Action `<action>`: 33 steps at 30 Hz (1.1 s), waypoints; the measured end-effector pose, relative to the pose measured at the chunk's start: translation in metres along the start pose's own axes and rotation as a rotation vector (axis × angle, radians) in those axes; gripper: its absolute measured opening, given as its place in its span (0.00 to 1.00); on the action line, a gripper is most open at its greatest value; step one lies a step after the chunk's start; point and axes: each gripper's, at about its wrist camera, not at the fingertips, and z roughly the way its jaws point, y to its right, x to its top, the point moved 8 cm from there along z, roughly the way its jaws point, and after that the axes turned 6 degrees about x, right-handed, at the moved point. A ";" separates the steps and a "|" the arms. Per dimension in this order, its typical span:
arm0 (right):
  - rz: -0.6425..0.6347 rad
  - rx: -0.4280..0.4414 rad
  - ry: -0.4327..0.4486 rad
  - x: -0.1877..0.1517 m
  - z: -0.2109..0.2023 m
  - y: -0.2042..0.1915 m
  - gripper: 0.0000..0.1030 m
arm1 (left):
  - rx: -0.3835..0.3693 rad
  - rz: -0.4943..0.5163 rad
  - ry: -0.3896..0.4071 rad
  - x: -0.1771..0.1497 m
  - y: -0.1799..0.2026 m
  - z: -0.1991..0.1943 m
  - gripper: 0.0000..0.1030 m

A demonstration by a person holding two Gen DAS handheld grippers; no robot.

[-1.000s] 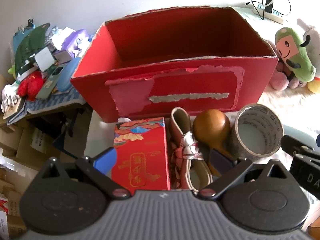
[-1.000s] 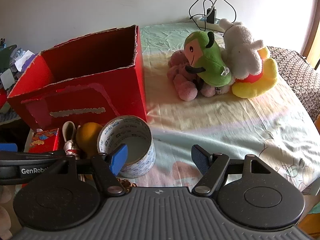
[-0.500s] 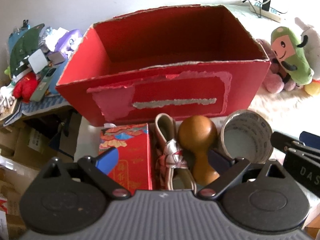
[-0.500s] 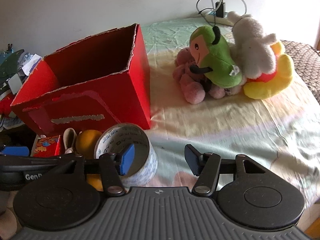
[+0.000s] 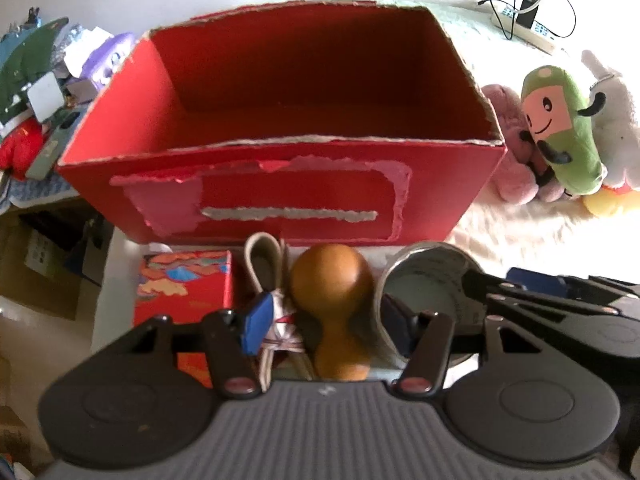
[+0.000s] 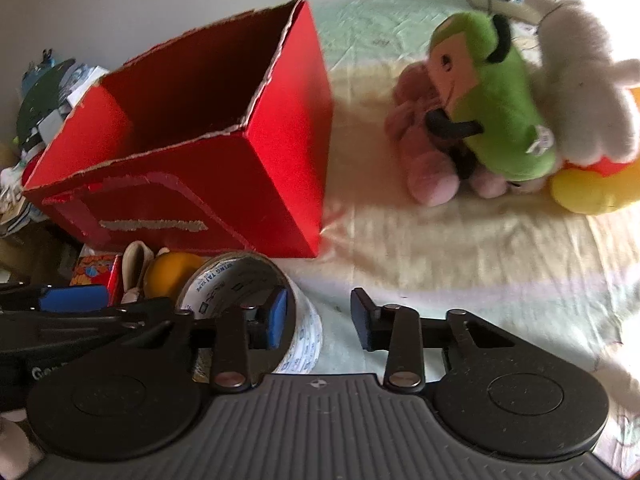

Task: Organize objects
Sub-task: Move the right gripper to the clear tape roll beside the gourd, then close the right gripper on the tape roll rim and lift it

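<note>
**Two grips closing in a crowded row**

Before the box (image 5: 280, 184), my left gripper (image 5: 326, 326) was narrowing around the gourd (image 5: 330, 292), not yet pinching; my right gripper (image 6: 318, 320), closing, straddled the tape (image 6: 244, 280) wall. Either could slip or nudge the shoe (image 5: 266, 258).

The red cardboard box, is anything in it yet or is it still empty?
Empty as far as can be seen: the red cardboard box is open-topped, showing only bare red inner walls; its floor is hidden behind the front wall.

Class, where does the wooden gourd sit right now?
In the left wrist view the wooden gourd lies in front of the red box, between the small shoe and the tape roll.
</note>
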 end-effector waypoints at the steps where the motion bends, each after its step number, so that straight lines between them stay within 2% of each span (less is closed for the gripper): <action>1: -0.004 0.007 -0.010 0.000 0.003 0.000 0.32 | -0.003 -0.004 -0.009 0.000 0.001 0.002 0.61; 5: -0.007 0.040 -0.046 0.000 0.009 0.002 0.24 | 0.016 0.001 -0.042 -0.001 0.006 0.011 0.55; 7: -0.008 0.056 -0.058 0.001 0.010 0.001 0.20 | 0.006 0.000 -0.066 -0.002 0.009 0.016 0.49; 11: -0.002 0.096 -0.071 0.003 0.011 0.001 0.13 | 0.000 -0.002 -0.095 -0.002 0.012 0.023 0.41; 16: 0.008 0.119 -0.092 0.004 0.012 0.005 0.13 | -0.023 0.008 -0.110 0.000 0.020 0.023 0.19; 23: 0.022 0.124 -0.075 0.010 -0.007 0.022 0.13 | -0.055 0.039 -0.096 0.007 0.039 0.012 0.12; 33: 0.009 0.123 0.030 0.027 -0.062 0.054 0.13 | -0.130 0.136 0.030 0.033 0.090 -0.034 0.06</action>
